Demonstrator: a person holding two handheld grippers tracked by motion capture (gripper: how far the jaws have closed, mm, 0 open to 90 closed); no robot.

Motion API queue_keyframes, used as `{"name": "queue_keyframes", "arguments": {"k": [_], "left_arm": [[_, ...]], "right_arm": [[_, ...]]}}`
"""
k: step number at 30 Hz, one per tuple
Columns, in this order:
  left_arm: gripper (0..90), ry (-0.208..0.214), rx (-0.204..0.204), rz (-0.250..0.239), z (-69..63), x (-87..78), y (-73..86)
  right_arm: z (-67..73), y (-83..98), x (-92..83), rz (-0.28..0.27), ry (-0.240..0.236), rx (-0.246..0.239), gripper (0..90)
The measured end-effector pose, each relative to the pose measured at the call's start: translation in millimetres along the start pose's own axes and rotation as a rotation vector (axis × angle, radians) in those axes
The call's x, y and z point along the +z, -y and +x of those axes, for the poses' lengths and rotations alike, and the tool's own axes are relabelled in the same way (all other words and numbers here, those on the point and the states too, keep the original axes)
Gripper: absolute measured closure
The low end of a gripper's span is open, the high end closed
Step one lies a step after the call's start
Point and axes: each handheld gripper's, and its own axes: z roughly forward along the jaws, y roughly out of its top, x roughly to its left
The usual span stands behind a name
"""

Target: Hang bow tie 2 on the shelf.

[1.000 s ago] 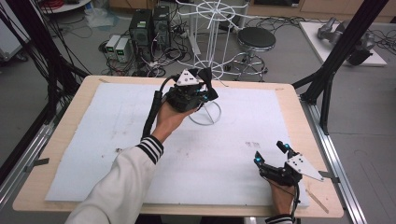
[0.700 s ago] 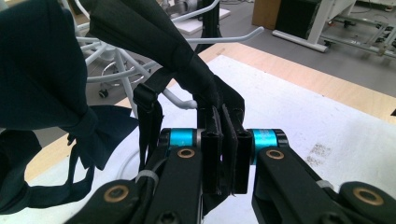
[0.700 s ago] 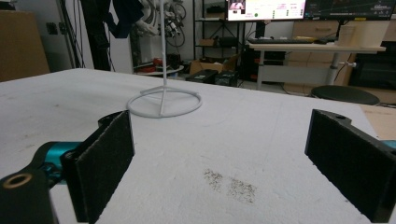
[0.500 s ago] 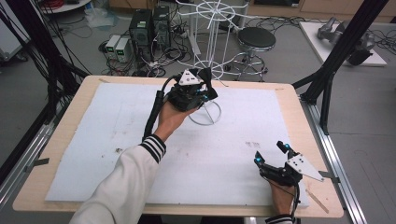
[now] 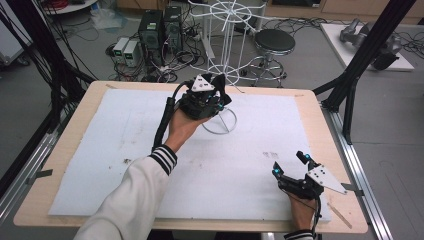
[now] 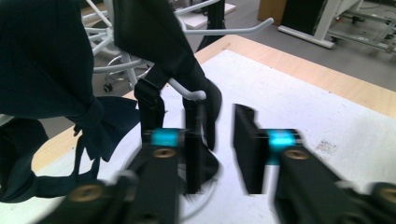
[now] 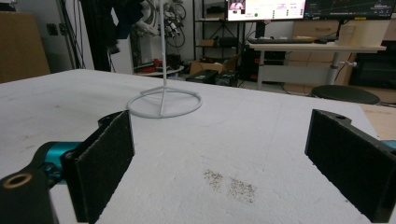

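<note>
So this was the hang-it-up step, pretty much at the letting-go point. The left claw (image 5: 212, 95) was up at the far middle of the table (image 5: 65, 145), right by the white wire rack (image 5: 220, 120), and in the left gripper view a dark piece of clothing (image 6: 187, 79) was draped over one of the rack's hooks (image 6: 189, 92). The left claw's jaws had just been opening, and they stood a bit apart with a clear gap; the cloth hung just in front of the left-hand jaw, and as far as I could tell the pads weren't pinching it anymore, though that view was blurry. More dark clothing (image 6: 42, 70) hung on the rack further left in the same view. The right claw (image 5: 290, 167) sat idle at the near right of the table, jaws spread wide with nothing between them, pointed at the rack's ring base (image 7: 164, 102). My guess for the next move: back the left claw straight out, away from the hook, without snagging the cloth and pulling it off again.
</note>
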Motion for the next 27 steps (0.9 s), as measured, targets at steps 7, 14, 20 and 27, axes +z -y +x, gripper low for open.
{"name": "queue_keyframes", "arguments": {"k": [7, 14, 20, 27], "left_arm": [[41.9, -0.002, 0.035, 0.004, -1.5, -6.8, 4.6], [26.2, 0.007, 0.058, -0.005, 1.0, -29.8, 15.7], [18.3, 0.019, 0.065, -0.085, 7.0, -60.4, 26.3], [14.1, 0.034, 0.071, -0.190, 12.9, -97.3, 51.8]], "right_arm": [[-0.3, -0.1, 0.2, -0.001, 0.000, 0.001, 7.4], [0.1, -0.1, -0.1, 0.002, -0.002, -0.009, 7.4], [0.4, 0.0, -0.2, 0.001, -0.004, -0.011, 7.4], [-0.3, 0.0, -0.4, -0.001, -0.006, -0.006, 7.4]]}}
